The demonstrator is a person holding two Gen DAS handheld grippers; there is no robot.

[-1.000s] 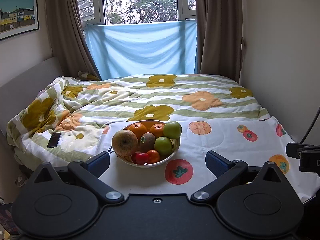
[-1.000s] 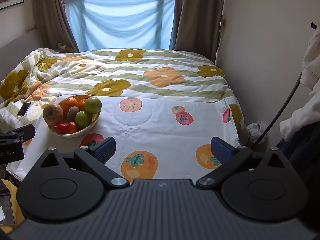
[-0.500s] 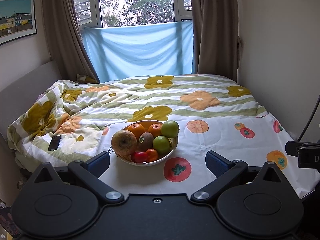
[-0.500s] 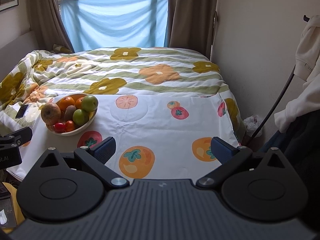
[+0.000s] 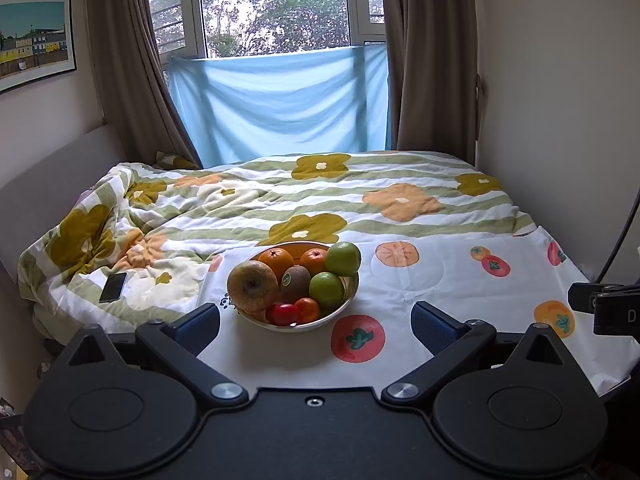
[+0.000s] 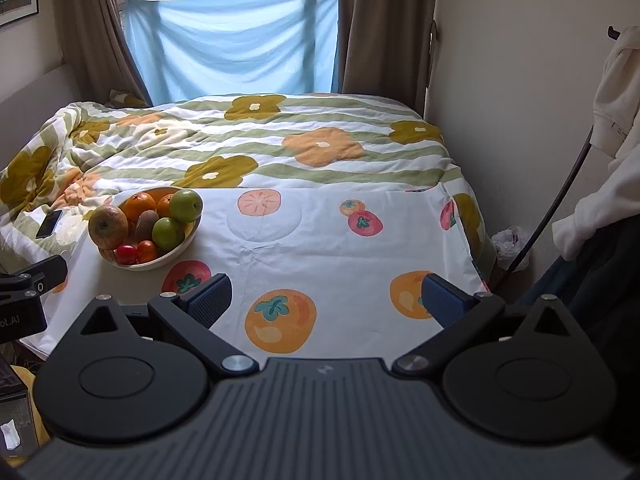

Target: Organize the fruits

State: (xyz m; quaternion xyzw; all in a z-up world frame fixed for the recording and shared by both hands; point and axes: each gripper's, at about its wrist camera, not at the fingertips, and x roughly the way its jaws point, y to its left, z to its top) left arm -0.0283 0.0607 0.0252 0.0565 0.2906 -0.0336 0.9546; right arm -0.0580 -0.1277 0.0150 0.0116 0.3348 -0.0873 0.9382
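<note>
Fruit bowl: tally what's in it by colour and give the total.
Bowl contents:
Green apples: 2
Orange citrus: 3
Russet yellow-red apple: 1
Brown kiwi: 1
Red tomato-like fruit: 1
Total visible: 8; anything buried underneath cannot be seen.

left hand-held gripper [image 5: 315, 320]: black body, blue ribbed pads, silver pivot screws | right hand-held gripper [image 6: 326, 298]: same, ridged grey housing

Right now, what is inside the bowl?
The bowl holds a big apple, two oranges, a kiwi, two green apples and two small red fruits. Anything beneath them is hidden.
</note>
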